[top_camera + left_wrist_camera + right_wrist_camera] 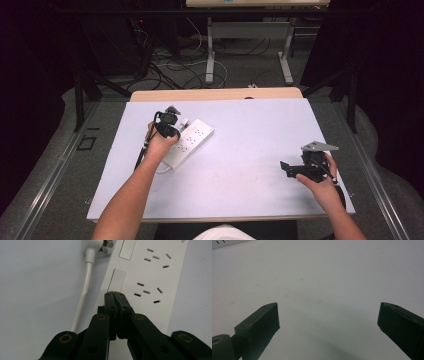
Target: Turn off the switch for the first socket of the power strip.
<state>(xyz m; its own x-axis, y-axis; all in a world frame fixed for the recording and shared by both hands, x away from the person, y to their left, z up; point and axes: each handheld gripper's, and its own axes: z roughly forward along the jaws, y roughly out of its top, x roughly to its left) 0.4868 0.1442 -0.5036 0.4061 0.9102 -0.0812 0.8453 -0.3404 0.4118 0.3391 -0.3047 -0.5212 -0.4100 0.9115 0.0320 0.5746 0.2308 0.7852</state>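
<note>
Left gripper (114, 293), jaws clenched empty, presses at the power strip (150, 277) switch (117, 280); plug (96, 243) sits unplugged beside it; right gripper (328, 315) waits, jaws released.

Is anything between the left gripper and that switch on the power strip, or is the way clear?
Nothing visible stands in the way. The left gripper, jaws shut, has its tips right at the near end of the switch on the power strip. The plug and its cable lie off to the side.

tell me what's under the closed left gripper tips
The white power strip: the shut left gripper sits by a switch. Its jaws cover the strip below.
</note>
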